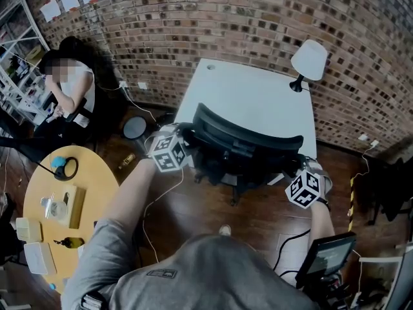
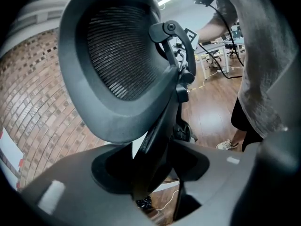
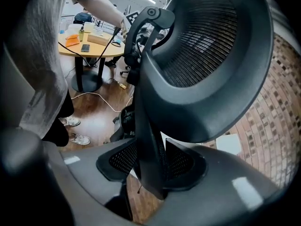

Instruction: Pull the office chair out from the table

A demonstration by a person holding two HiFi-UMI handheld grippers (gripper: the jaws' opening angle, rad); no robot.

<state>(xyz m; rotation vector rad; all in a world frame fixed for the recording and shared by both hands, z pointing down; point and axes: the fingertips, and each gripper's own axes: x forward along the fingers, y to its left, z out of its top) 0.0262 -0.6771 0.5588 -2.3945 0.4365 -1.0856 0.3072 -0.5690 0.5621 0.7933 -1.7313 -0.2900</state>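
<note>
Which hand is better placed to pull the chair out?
Left, slightly: the left tool holds the office chair with that arm stretched out. The right tool holds it too; both probably pull.

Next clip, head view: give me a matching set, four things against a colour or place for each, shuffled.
Things:
1. chair
2. lamp
3. round table
4. seated person

Colour or place:
A. white shade, on the far right corner of the desk
B. black, at the desk's near edge
C. upper left of the view
D. yellow, lower left of the view

Pairs: 1-B, 2-A, 3-D, 4-C
</note>
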